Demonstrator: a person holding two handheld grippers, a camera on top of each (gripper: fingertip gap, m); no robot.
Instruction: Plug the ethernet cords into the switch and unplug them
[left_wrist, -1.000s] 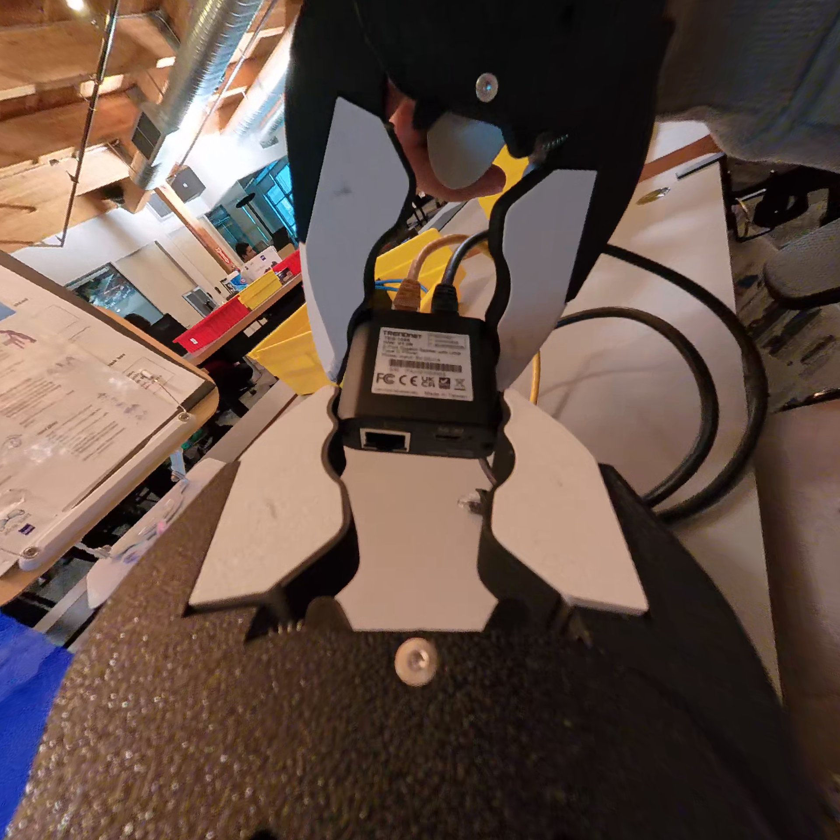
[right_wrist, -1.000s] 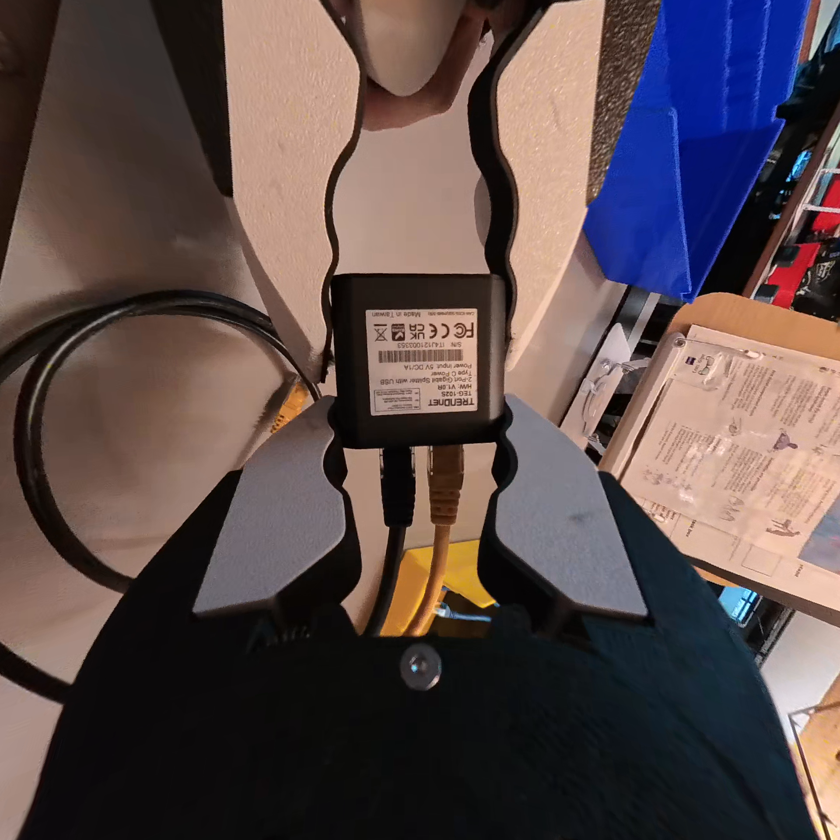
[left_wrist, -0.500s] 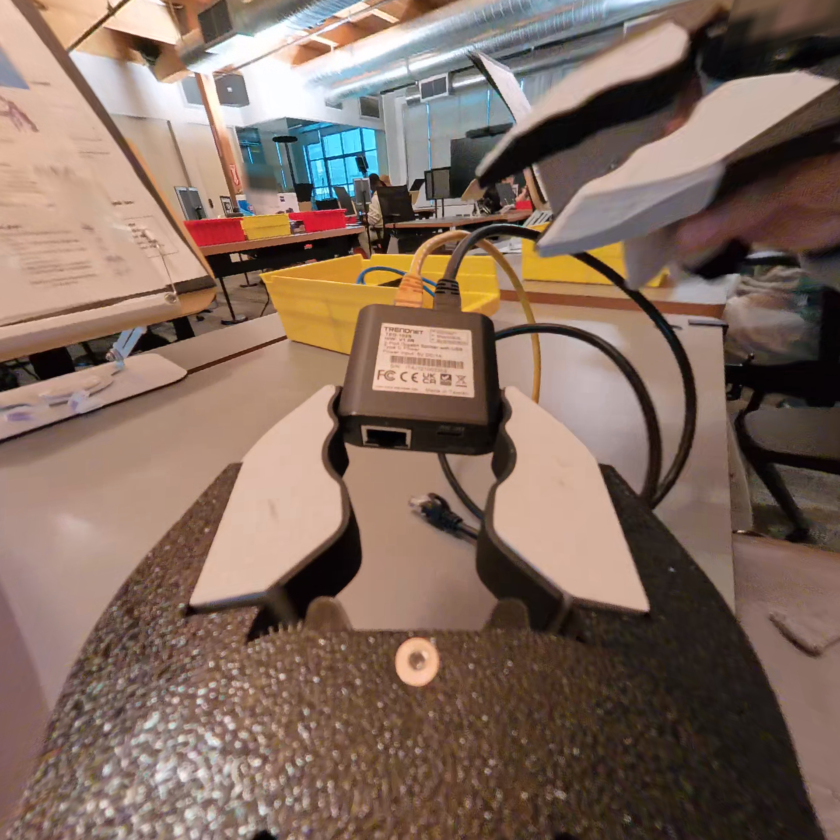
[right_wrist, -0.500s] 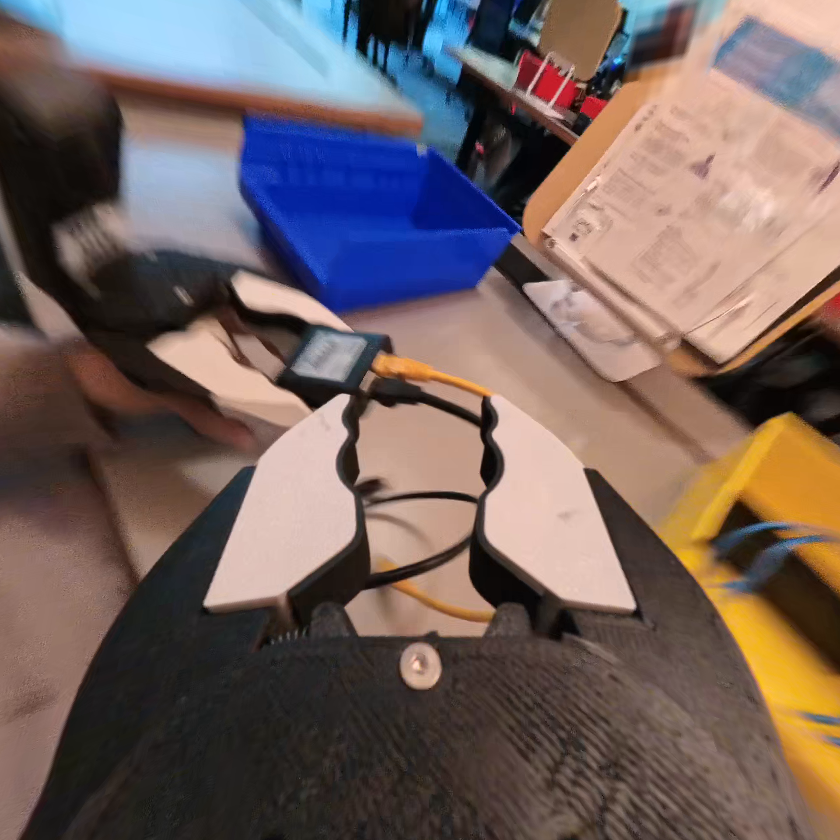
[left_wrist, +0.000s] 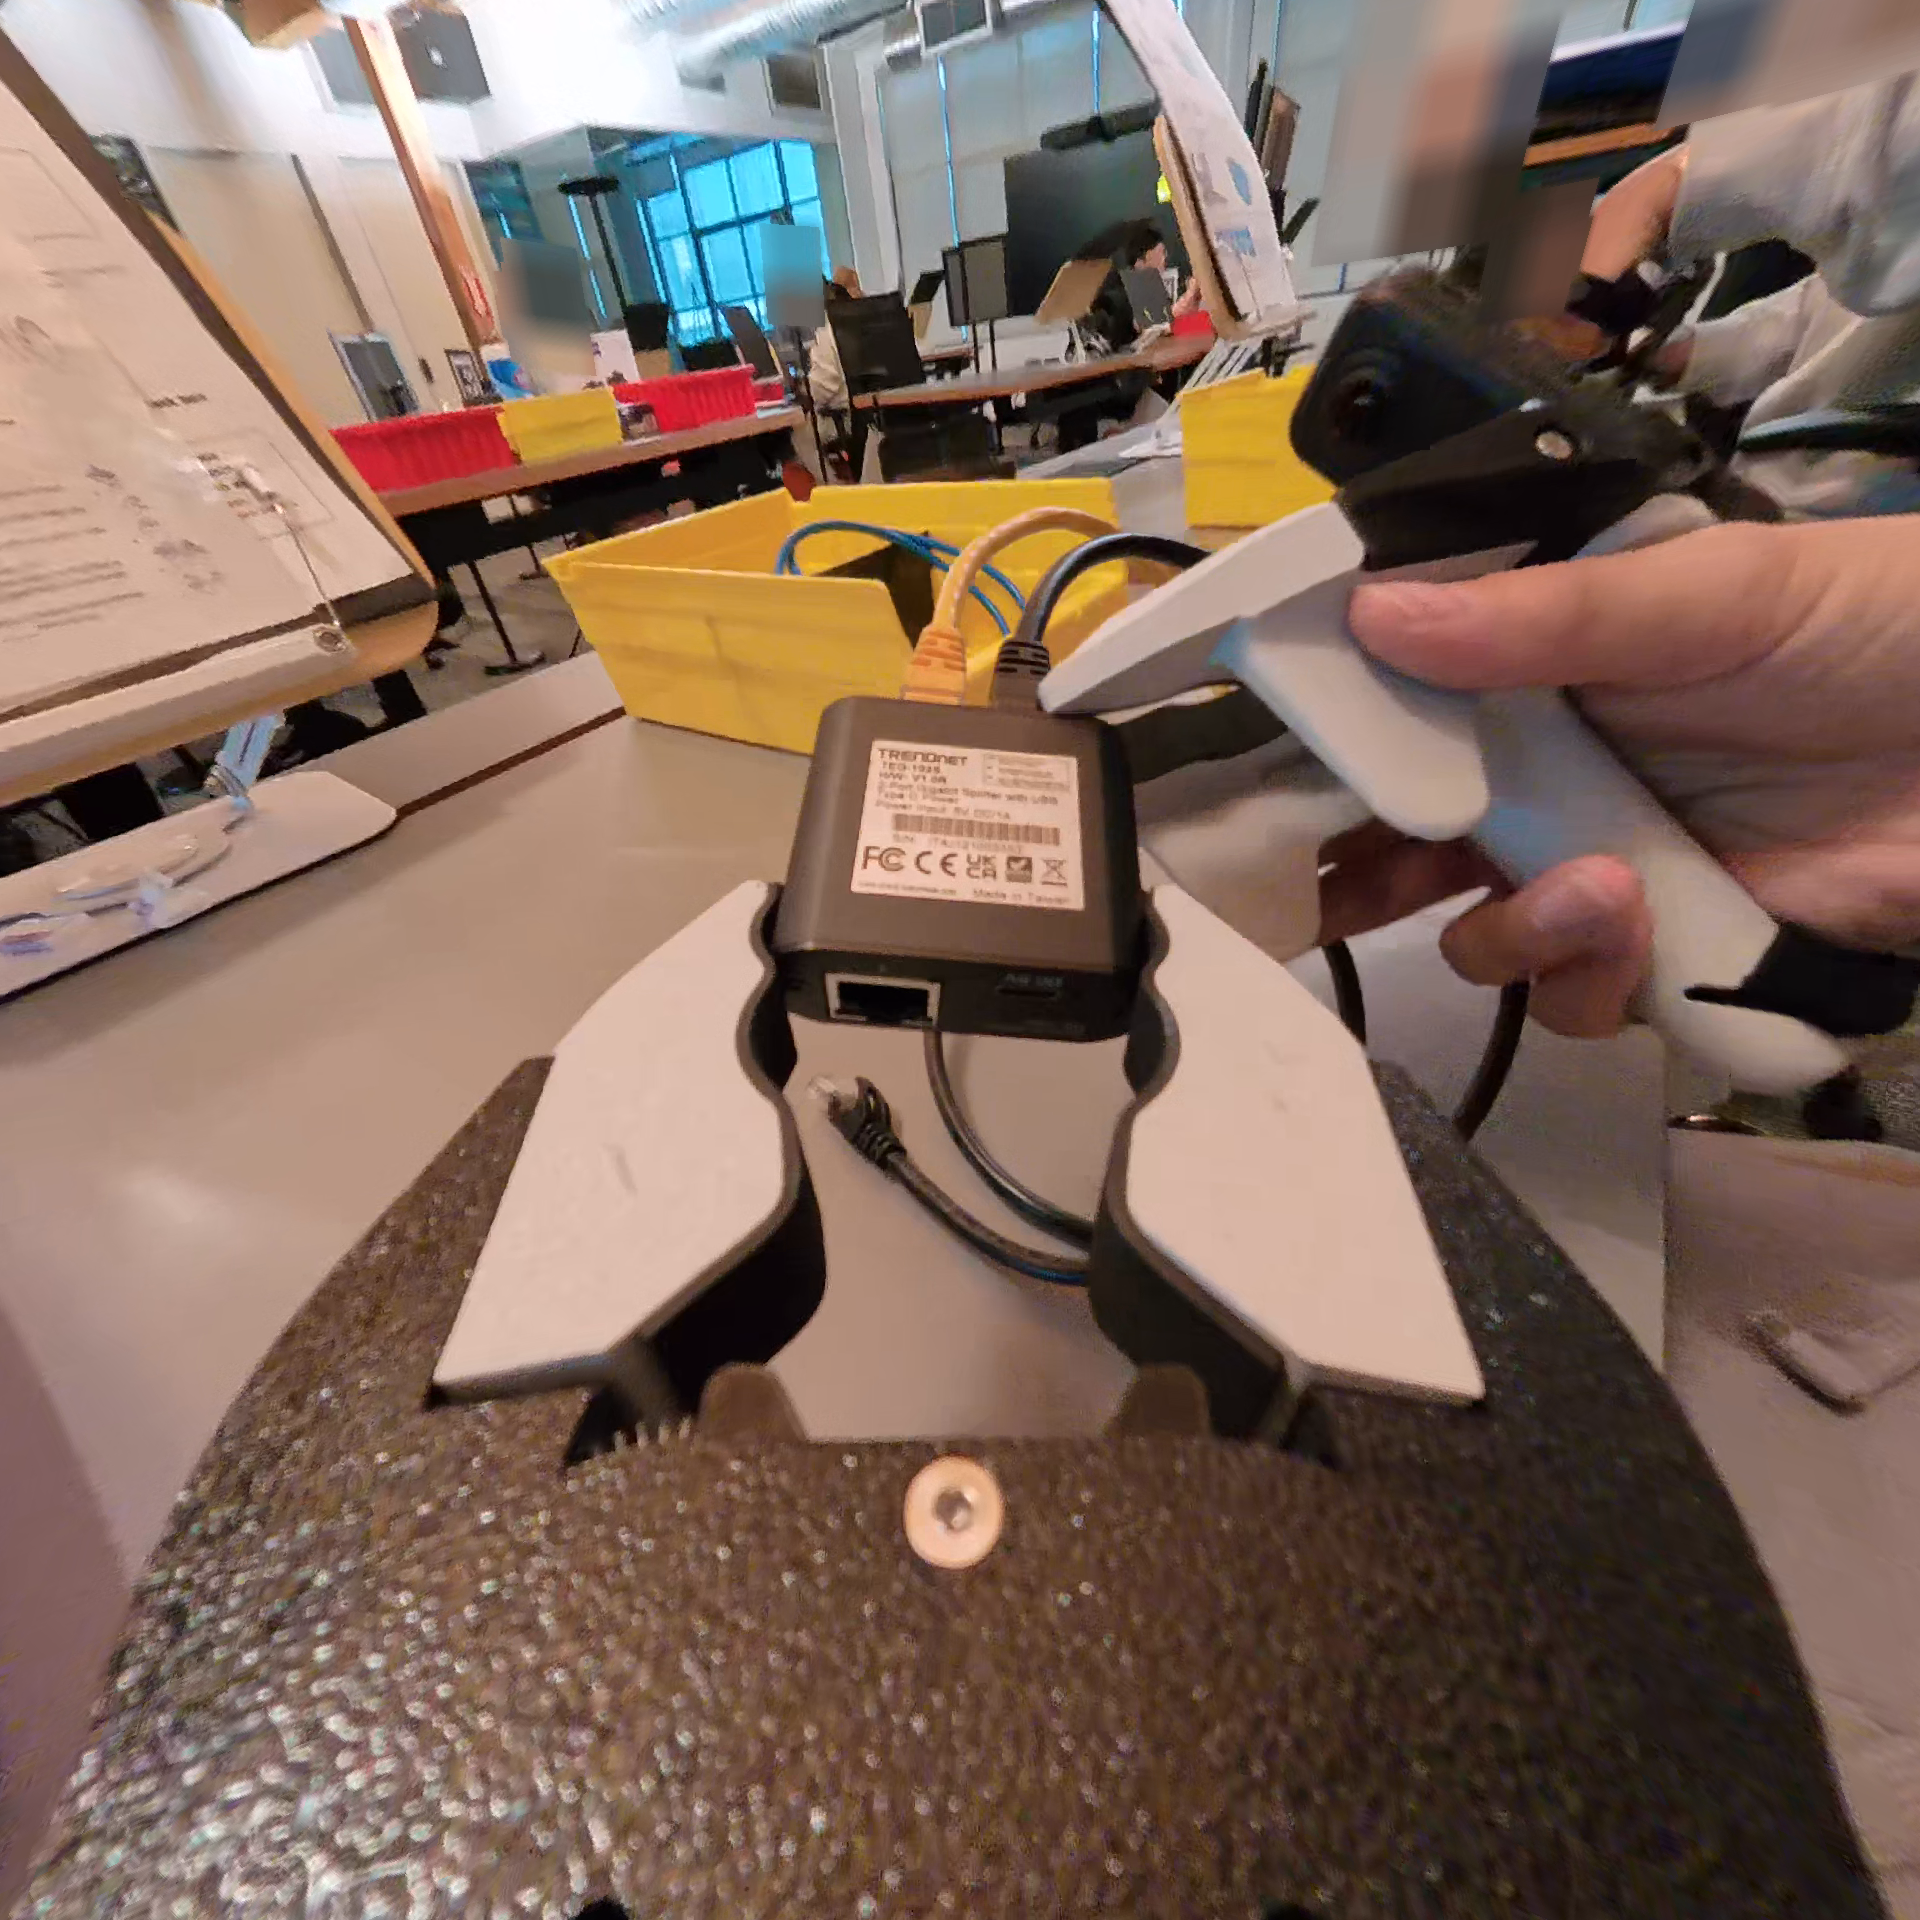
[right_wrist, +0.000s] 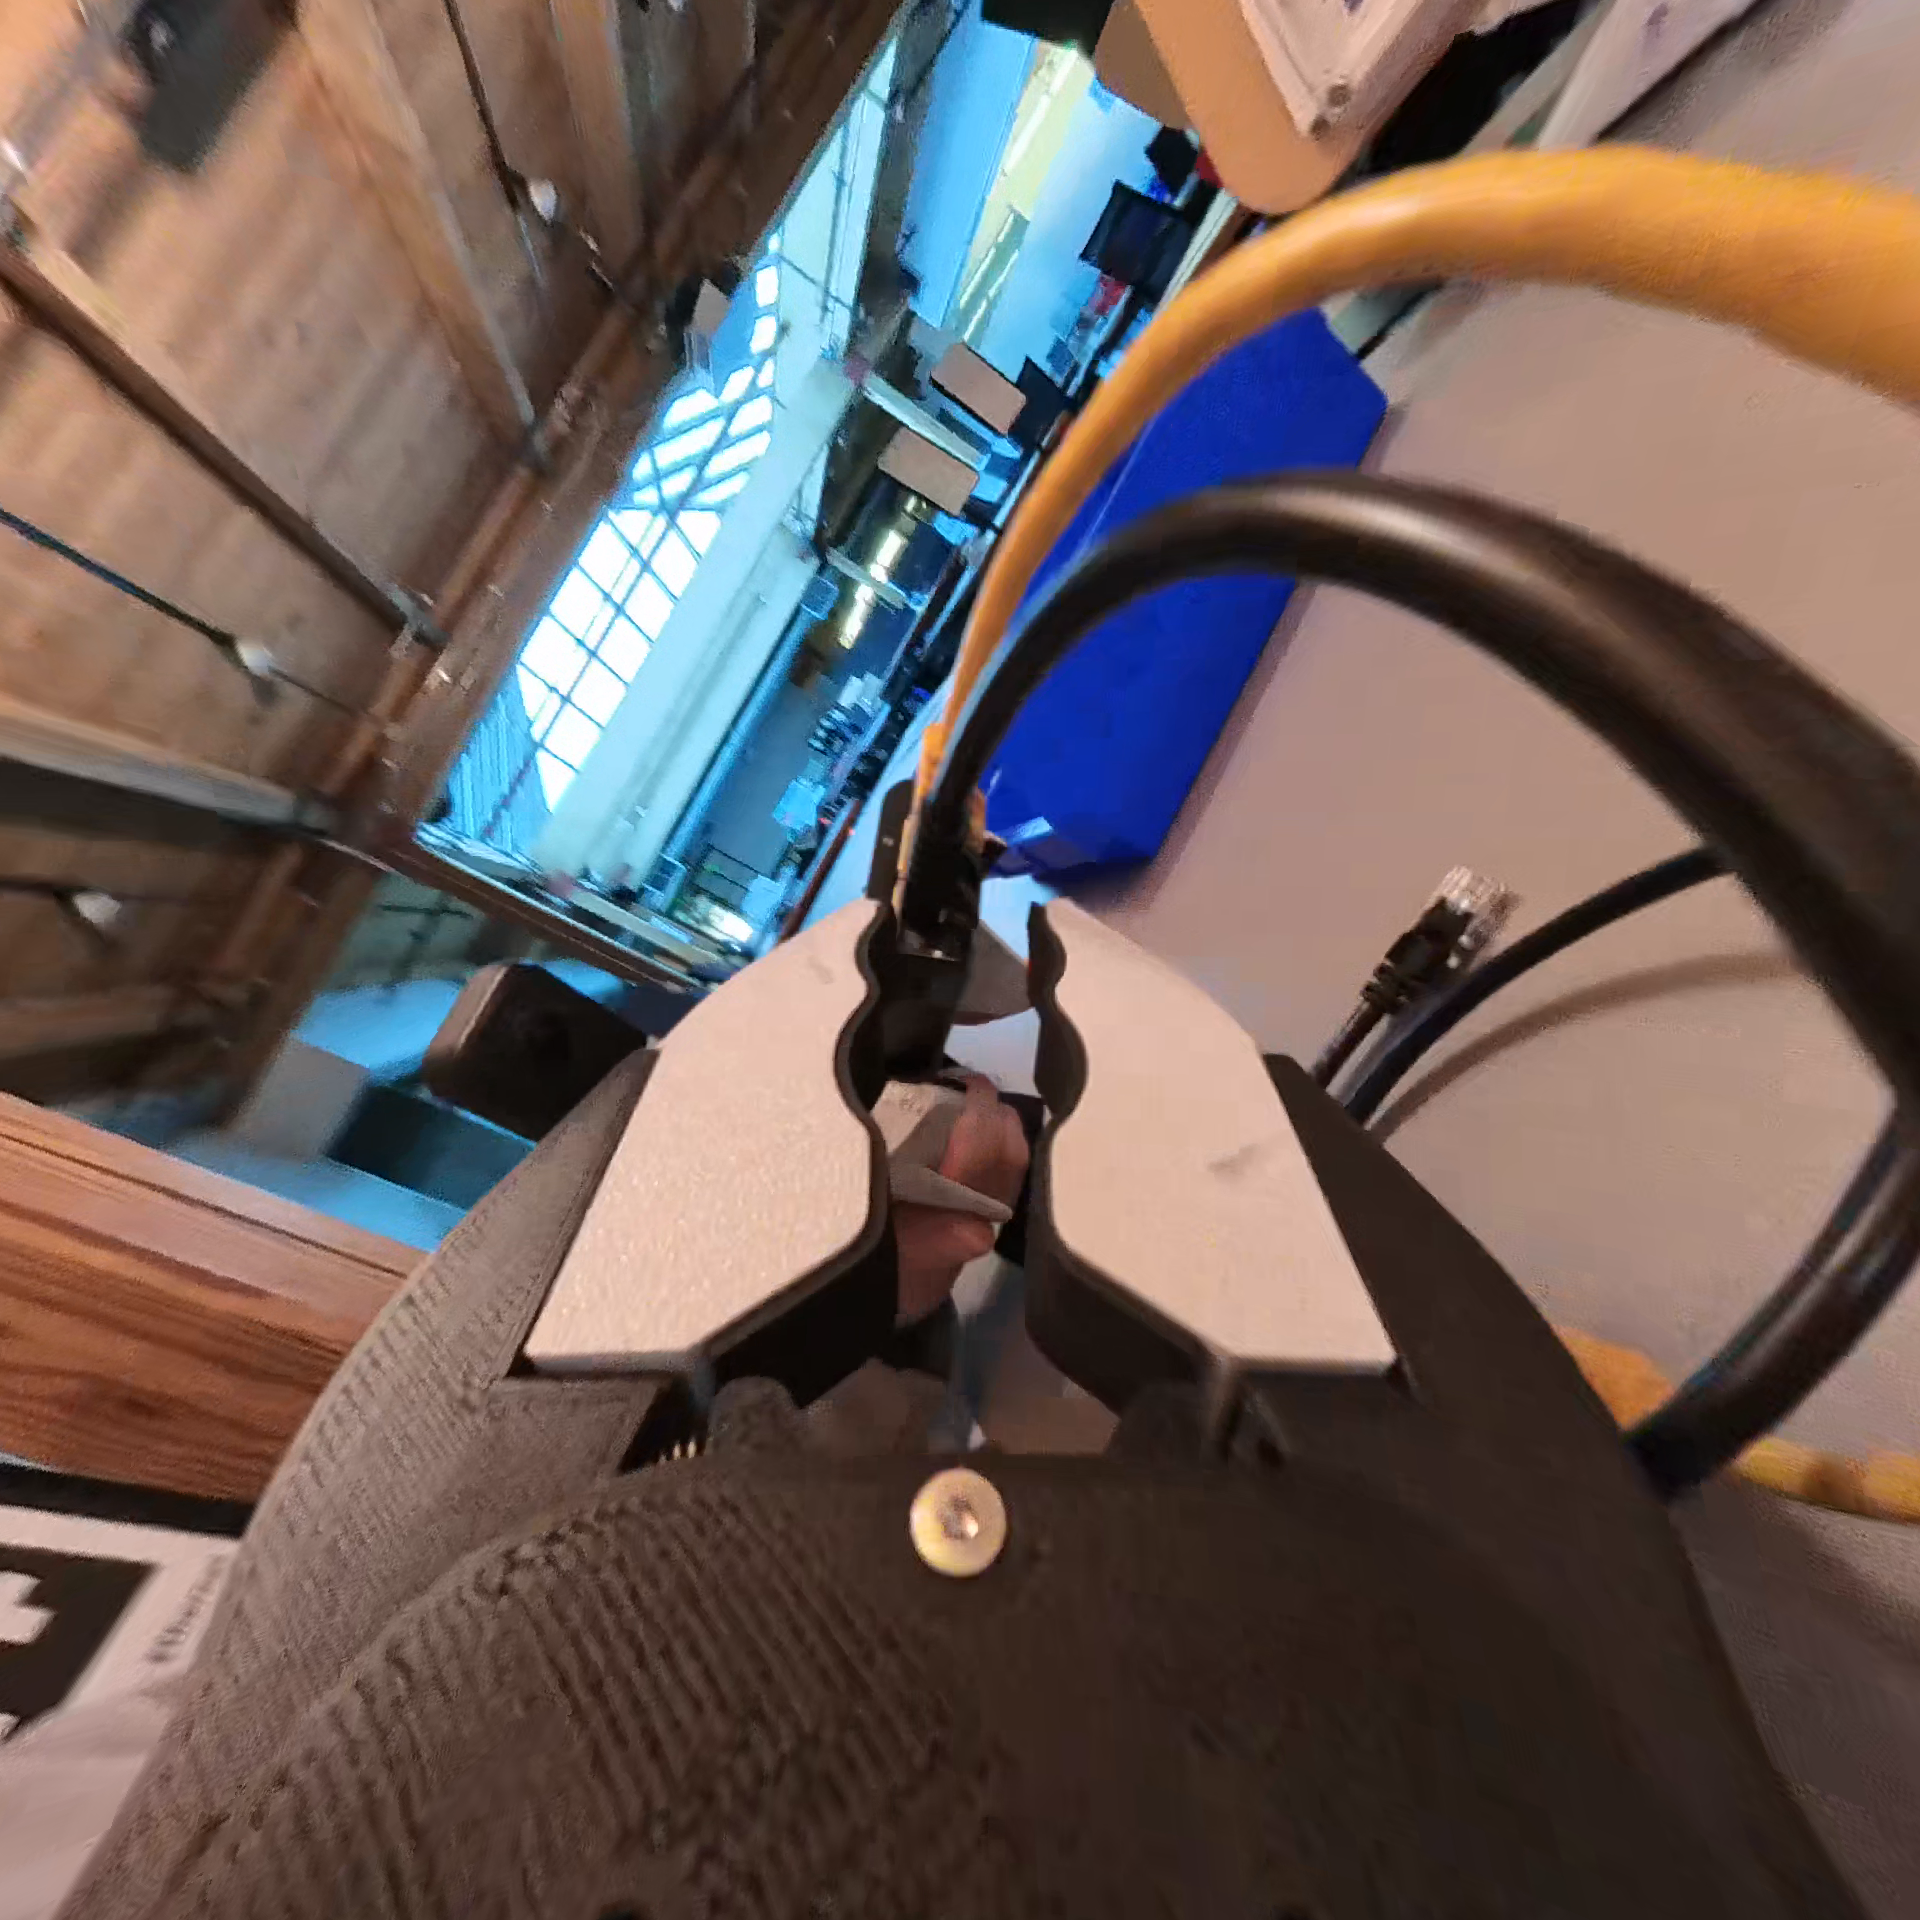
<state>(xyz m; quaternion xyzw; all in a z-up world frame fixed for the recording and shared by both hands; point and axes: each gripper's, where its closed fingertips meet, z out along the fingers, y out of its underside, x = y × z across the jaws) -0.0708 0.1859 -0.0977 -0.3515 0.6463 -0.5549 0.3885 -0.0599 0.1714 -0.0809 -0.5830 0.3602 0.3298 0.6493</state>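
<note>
My left gripper (left_wrist: 956, 925) is shut on the black switch (left_wrist: 961, 821) and holds it label-up above the table. An orange plug (left_wrist: 935, 665) and a black plug (left_wrist: 1023, 665) sit in the switch's far side. The near port (left_wrist: 881, 1000) is empty. My right gripper (right_wrist: 951, 935) has its jaws narrowed on either side of the black plug (right_wrist: 935, 914), with a small gap on the right. It also shows in the left wrist view (left_wrist: 1070, 691), coming in from the right. A loose black plug (left_wrist: 857, 1112) lies on the table.
A yellow bin (left_wrist: 769, 613) with blue cable stands behind the switch. A document stand (left_wrist: 156, 540) is at the left. A blue bin (right_wrist: 1174, 623) stands beyond the cords. The orange cord (right_wrist: 1455, 218) and black cord (right_wrist: 1558, 582) loop over the grey table (left_wrist: 312, 1018). Left and right tips are no more than a few centimetres apart.
My right gripper has swung back in from the upper right to the black plug and narrowed its jaws. My left gripper has kept hold of the switch.
</note>
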